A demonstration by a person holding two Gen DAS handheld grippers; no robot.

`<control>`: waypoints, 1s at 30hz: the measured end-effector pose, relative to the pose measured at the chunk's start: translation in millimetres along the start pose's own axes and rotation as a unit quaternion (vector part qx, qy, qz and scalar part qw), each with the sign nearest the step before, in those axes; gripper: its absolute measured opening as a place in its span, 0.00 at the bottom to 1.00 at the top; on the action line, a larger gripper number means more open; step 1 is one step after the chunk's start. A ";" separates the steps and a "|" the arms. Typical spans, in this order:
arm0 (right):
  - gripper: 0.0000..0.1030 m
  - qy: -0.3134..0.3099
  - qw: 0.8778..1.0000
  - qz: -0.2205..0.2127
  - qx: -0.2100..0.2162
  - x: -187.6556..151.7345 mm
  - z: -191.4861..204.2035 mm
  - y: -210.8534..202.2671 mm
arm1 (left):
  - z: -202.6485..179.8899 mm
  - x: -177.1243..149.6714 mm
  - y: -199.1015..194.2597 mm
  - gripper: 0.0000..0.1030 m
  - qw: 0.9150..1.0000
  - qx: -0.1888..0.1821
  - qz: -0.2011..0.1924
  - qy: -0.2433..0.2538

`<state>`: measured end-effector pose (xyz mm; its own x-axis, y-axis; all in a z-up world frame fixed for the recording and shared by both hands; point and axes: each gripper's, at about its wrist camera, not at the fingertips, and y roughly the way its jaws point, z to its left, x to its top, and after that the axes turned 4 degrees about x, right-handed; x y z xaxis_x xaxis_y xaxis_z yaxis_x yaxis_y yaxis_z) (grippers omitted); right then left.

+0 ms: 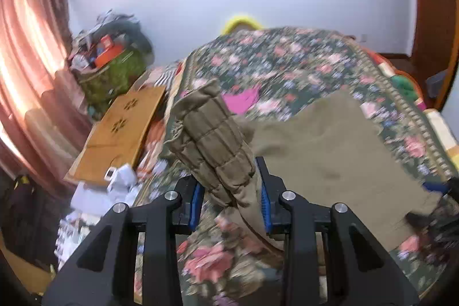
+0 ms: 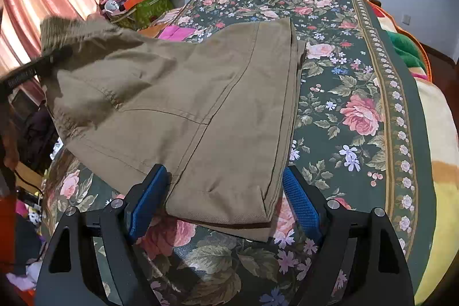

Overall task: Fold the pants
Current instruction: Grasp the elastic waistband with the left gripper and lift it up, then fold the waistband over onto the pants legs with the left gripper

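Note:
Khaki pants (image 2: 200, 105) lie on a floral bedspread (image 2: 344, 105), folded lengthwise. My left gripper (image 1: 229, 200) is shut on the elastic waistband (image 1: 212, 139) of the pants and holds it lifted off the bed; it shows at the left in the right wrist view (image 2: 51, 56). My right gripper (image 2: 223, 200) is open, with its blue pads (image 2: 301, 202) on either side of the near end of the pants, which rests on the bed between them. The rest of the pants (image 1: 330, 151) spreads to the right in the left wrist view.
A wooden lap table (image 1: 120, 131) and papers lie left of the bed. A green bag (image 1: 114, 73) piled with clutter stands by pink curtains (image 1: 28, 62). A pink cloth (image 1: 241, 99) lies on the bedspread beyond the pants. Blankets (image 2: 407, 48) line the bed's right edge.

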<state>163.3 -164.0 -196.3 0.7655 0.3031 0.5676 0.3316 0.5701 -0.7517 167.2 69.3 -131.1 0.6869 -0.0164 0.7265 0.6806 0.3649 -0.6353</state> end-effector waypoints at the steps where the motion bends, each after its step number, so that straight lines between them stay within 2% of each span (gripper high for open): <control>1: 0.78 0.002 1.000 0.000 0.001 -0.1 -0.5 -0.2 | -3.4 5.9 -2.7 0.31 1.000 -0.012 -0.005 0.000; 7: 0.78 0.008 1.000 -0.003 0.006 -0.6 -1.0 0.2 | -24.4 36.6 -15.5 0.29 0.995 -0.100 -0.013 -0.010; 14: 0.77 0.013 1.000 -0.006 0.010 -1.2 -1.4 -1.5 | -58.2 52.4 -17.6 0.28 0.978 -0.206 0.014 -0.021; 20: 0.77 0.012 1.000 -0.012 0.010 -3.4 -2.8 -8.6 | -93.0 50.8 -12.6 0.28 0.969 -0.244 0.038 0.002; 27: 0.78 0.017 1.000 -0.018 0.015 -6.6 -3.8 -14.2 | -118.2 39.2 5.2 0.27 0.945 -0.311 0.098 -0.003; 30: 0.78 0.016 1.000 -0.021 0.017 -7.6 -4.7 -17.0 | -124.0 33.8 7.2 0.28 0.940 -0.323 0.113 0.002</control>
<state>154.5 -179.6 -189.4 0.7692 0.2538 0.5864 0.3454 0.6070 -0.7157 226.9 -44.0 -143.6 0.8322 -0.0105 0.5543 0.5296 -0.2808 -0.8004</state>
